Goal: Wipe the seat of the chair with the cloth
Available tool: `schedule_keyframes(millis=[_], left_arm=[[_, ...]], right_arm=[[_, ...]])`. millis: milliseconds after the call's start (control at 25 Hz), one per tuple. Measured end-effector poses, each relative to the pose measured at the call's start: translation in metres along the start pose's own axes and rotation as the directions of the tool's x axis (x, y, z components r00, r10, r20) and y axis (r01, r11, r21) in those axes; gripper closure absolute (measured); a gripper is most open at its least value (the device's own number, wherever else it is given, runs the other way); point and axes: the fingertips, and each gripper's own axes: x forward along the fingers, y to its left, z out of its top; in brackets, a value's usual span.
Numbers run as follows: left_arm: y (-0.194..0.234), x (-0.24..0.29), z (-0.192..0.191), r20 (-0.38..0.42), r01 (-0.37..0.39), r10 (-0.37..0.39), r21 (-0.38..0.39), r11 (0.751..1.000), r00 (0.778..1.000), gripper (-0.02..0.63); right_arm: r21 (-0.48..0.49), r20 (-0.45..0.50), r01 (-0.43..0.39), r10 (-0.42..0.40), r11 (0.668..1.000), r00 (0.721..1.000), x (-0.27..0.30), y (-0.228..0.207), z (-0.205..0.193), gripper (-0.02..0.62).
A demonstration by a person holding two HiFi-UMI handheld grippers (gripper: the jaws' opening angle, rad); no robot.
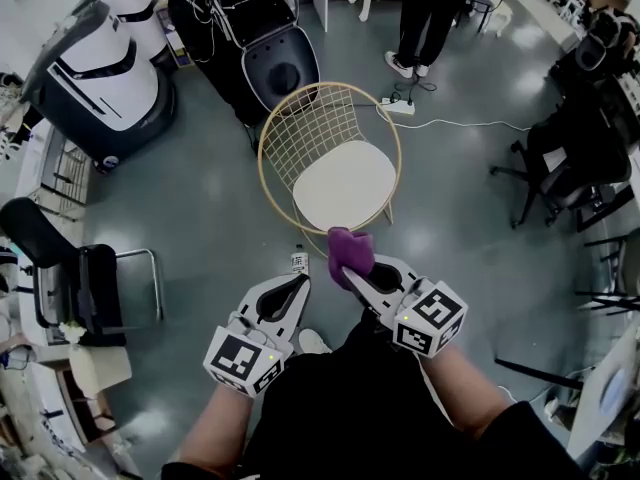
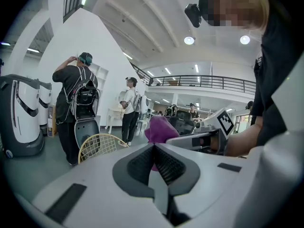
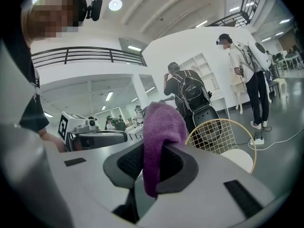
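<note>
A gold wire chair (image 1: 315,128) with a round white seat (image 1: 343,184) stands on the grey floor ahead of me. My right gripper (image 1: 340,265) is shut on a purple cloth (image 1: 351,249), held in the air just short of the seat's near edge. In the right gripper view the purple cloth (image 3: 159,137) hangs between the jaws, with the chair (image 3: 223,137) beyond. My left gripper (image 1: 300,280) is shut and holds nothing, a little left of the cloth. The left gripper view shows its closed jaws, the cloth (image 2: 160,128) and the chair (image 2: 97,145) farther off.
A black scooter-like machine (image 1: 265,43) stands right behind the chair, with a white power strip (image 1: 398,107) and cable on the floor. A white and black robot base (image 1: 105,73) is at the far left, a black chair (image 1: 70,278) at the left, people at the back.
</note>
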Motion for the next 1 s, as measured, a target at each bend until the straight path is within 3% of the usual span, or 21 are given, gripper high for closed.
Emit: schedule_keyframes(millis=[600,1000], left_arm=[[0.052,0.124,-0.003,-0.045,-0.133,0.13,-0.089,0.987,0.991,0.595],[0.09,0.194,-0.007,-0.102,-0.254,0.244,-0.098,0.962,0.964,0.595]], right_arm=[[0.04,-0.129,-0.114,0.118,0.993,0.985,0.038,-0.138,0.018,0.528],[0.079,-0.227,-0.228,0.24,0.971,0.944,0.078,-0.211,0.015,0.529]])
